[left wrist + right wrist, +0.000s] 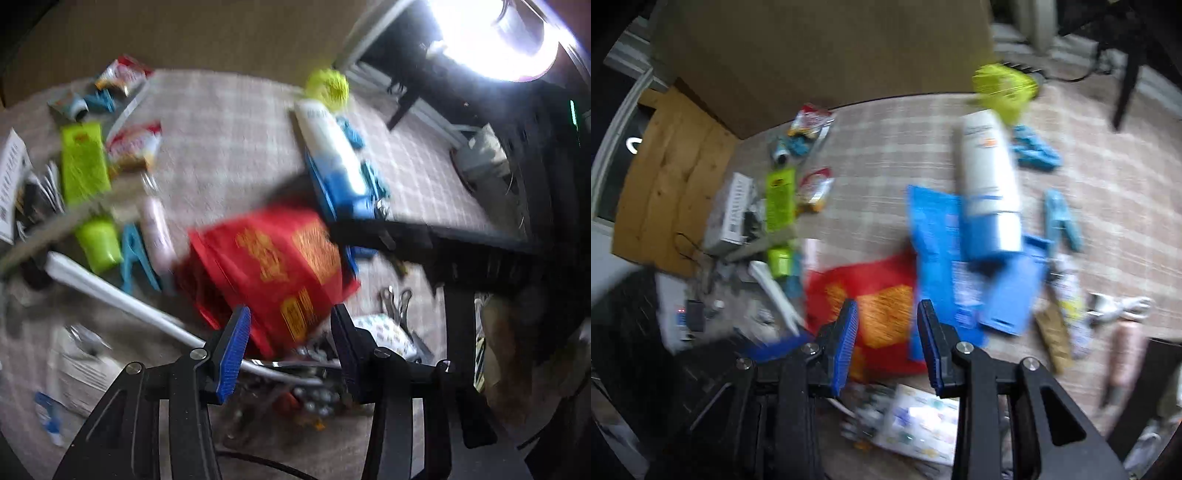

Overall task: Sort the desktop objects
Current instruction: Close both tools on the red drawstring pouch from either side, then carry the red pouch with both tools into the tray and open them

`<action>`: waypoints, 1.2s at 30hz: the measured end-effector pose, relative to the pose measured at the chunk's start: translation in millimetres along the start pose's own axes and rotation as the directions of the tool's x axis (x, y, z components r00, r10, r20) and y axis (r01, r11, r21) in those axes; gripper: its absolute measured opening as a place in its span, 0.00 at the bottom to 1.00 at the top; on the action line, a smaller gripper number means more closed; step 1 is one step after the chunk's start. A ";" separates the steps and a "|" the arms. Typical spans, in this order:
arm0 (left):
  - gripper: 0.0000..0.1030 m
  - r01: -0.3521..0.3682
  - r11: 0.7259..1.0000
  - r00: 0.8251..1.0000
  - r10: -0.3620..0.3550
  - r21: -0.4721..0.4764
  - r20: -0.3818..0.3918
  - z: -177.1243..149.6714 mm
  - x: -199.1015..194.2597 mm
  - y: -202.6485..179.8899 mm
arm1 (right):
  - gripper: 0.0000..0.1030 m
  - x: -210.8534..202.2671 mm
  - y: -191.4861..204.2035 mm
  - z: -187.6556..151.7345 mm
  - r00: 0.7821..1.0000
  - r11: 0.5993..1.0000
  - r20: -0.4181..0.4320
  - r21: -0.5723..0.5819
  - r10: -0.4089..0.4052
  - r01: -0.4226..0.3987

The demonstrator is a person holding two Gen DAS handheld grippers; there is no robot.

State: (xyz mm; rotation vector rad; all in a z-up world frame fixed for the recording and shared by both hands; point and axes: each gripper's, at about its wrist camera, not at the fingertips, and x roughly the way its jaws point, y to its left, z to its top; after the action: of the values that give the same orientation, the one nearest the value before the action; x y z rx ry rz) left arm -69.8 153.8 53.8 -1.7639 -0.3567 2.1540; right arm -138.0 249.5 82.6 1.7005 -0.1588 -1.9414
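Note:
Both views are motion-blurred. A red packet with gold print (280, 266) lies tilted in the middle of the plaid cloth. My left gripper (290, 350) hangs over its near end, which shows between the blue pads; no pad is seen pressing on it. My right gripper (888, 343) hovers over the same red packet (879, 317), jaws partly apart with nothing gripped. A white tube (990, 177) rests on a blue packet (934, 236) just beyond. In the left wrist view a dark blurred shape (424, 240) reaches in from the right.
Lime packet (83, 162), snack bags (136, 146), pink tube (157, 229) and blue peg (136, 254) crowd the left. More pegs (1060, 218), a yellow-green ball (1004, 86), a white box (733, 214) and a patterned pouch (923, 417) lie around. A cardboard box (812, 55) stands behind.

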 end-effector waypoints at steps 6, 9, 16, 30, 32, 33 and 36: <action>0.39 -0.069 0.997 0.997 0.068 -0.024 -0.022 -18.2 2.1 23.6 | 0.32 23.8 -18.9 2.5 0.995 0.997 -0.075 0.017 -0.074 0.075; 0.39 -0.088 0.991 0.995 0.084 -0.097 -0.044 -21.3 -5.9 51.3 | 0.32 15.9 -39.6 5.4 0.974 0.975 -0.049 0.026 -0.220 0.222; 0.40 -0.051 0.990 0.997 0.057 -0.129 0.043 -9.8 -37.7 57.7 | 0.33 3.0 -39.9 -2.7 0.995 0.993 -0.033 0.076 -0.091 0.093; 0.58 -0.030 0.998 1.000 0.029 -0.059 -0.008 6.9 14.5 26.8 | 0.45 37.7 -23.8 -5.4 0.996 0.991 -0.079 0.134 0.036 -0.025; 0.62 -0.016 0.998 1.000 0.016 -0.062 -0.002 7.6 15.8 28.0 | 0.45 40.7 -24.4 -5.6 0.995 0.988 -0.084 0.146 0.056 -0.043; 0.63 -0.007 0.997 1.000 0.007 -0.076 -0.002 7.8 17.5 30.7 | 0.45 43.7 -25.4 -6.3 0.993 0.986 -0.094 0.156 0.074 -0.059; 0.62 0.000 0.995 1.000 0.001 -0.096 0.006 6.3 14.9 31.5 | 0.46 42.8 -31.1 -11.1 0.988 0.971 -0.096 0.217 0.120 -0.097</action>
State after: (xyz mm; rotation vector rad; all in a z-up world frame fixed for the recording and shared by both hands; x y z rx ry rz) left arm -81.7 131.2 29.3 -1.8084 -0.4683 2.1767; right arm -139.6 258.5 29.3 1.8866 -0.4227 -1.8001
